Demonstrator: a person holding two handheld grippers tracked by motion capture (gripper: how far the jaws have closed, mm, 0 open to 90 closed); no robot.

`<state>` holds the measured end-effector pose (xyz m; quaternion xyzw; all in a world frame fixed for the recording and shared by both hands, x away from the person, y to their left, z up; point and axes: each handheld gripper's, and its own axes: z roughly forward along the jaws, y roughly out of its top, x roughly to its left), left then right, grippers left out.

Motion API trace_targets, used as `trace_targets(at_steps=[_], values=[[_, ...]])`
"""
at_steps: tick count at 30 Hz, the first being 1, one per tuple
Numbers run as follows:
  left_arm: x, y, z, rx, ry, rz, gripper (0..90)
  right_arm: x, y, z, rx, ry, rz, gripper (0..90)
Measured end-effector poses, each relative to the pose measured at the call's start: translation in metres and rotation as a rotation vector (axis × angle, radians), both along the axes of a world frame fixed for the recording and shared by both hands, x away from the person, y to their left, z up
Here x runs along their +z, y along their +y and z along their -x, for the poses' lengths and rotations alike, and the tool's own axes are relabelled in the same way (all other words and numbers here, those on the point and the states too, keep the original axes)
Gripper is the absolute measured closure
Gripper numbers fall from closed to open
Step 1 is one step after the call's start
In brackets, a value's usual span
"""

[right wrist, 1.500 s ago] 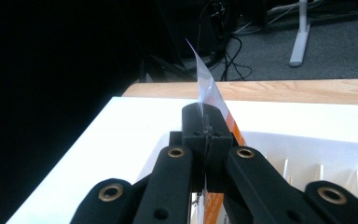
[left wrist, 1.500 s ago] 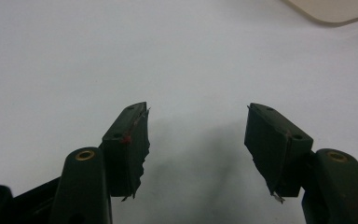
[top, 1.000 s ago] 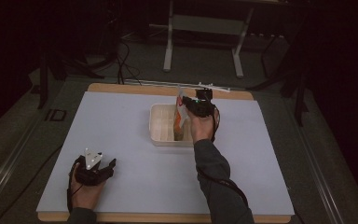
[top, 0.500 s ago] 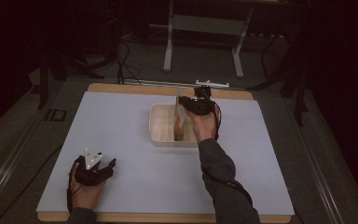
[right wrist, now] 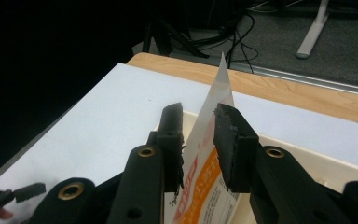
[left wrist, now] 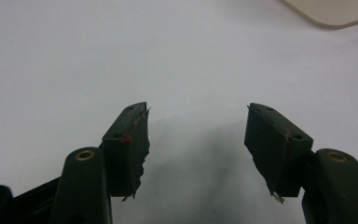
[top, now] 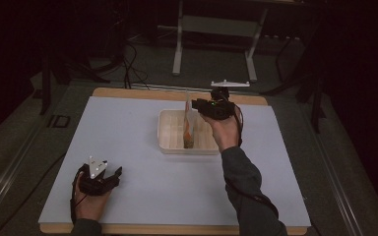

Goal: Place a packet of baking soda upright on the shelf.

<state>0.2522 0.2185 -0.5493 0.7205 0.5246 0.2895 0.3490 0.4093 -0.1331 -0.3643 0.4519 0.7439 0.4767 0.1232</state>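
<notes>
Near the middle of the high view, your right gripper (top: 193, 105) has just been opening, its jaws slightly apart around the packet (top: 189, 129) that stands on edge in the tray (top: 170, 145). If a pad drags it as you lift, it may tip over or come out. Your left gripper (left wrist: 196, 135), spread wide, rests at the lower left.

Looks like a lab or test bay, not a home. Dark room, grey carpet floor (top: 142, 69), one wooden table (top: 128, 93) with a white sheet (top: 128, 128) as work surface. At 12 o'clock a metal stand (top: 216, 29); cables (top: 128, 59) at 11.
</notes>
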Motion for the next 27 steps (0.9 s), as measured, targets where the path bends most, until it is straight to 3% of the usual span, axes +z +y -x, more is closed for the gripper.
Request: trace_targets(at_steps=[14, 27], values=[[0.000, 0.001, 0.000, 0.002, -0.001, 0.005, 39.7, -0.003, -0.030, 0.017, 0.047, -0.012, 0.061, 67.6], [0.000, 0.001, 0.000, 0.005, 0.002, 0.010, 39.7, -0.038, -0.063, 0.044, 0.040, -0.002, 0.062, 64.2]])
